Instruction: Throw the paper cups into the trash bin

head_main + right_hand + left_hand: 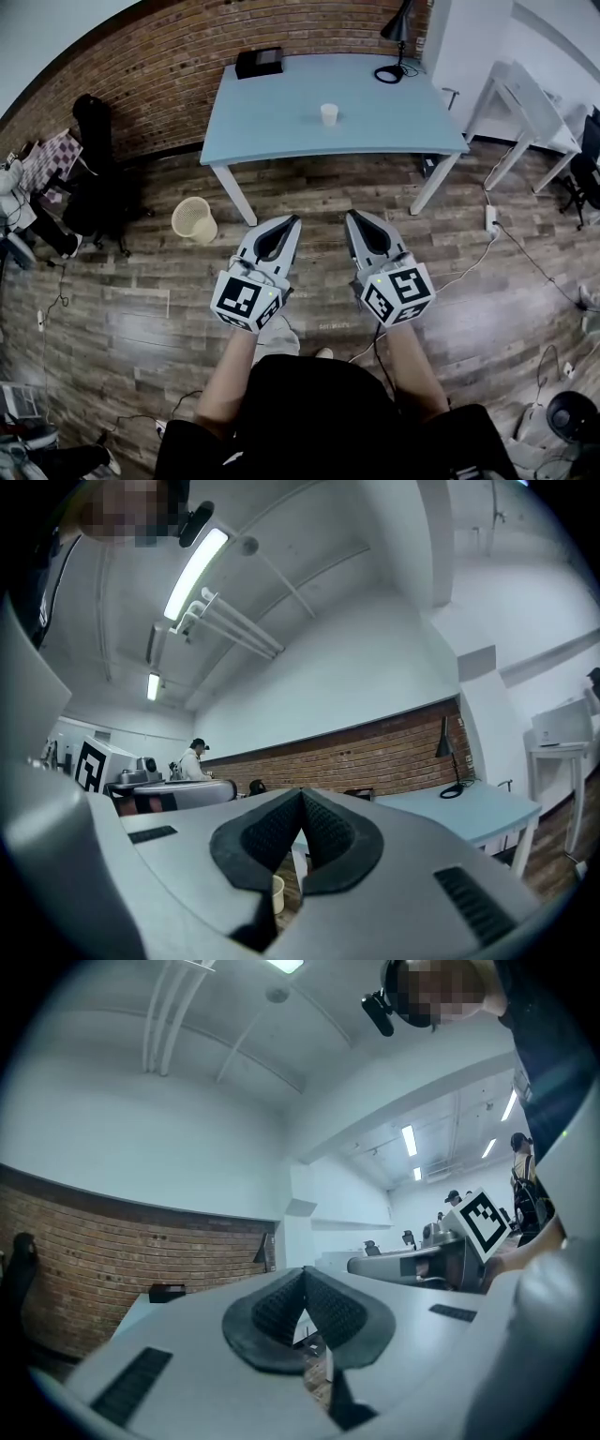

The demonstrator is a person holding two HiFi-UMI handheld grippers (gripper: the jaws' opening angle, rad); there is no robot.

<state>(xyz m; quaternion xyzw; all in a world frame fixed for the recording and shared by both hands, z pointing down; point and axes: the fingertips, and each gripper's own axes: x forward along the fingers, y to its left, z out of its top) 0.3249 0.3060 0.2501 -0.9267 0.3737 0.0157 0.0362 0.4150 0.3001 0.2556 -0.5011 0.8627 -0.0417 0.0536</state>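
Note:
A single paper cup (328, 113) stands upright near the middle of the light blue table (281, 122). A cream mesh trash bin (194, 219) sits on the wooden floor, left of the table's front left leg. My left gripper (290, 221) and right gripper (355, 217) are held side by side over the floor, short of the table, pointing towards it. Both are shut with nothing between the pads. In the left gripper view the pads (281, 1312) meet at their tips. Through the gap under the right gripper's pads (328, 836) a cream object (277, 893) shows low down.
A black box (259, 62) and a black desk lamp (397, 42) stand at the table's far edge. A white table (530, 103) is to the right. Cables and a power strip (490, 218) lie on the floor at the right. Dark bags (98, 178) crowd the left by the brick wall.

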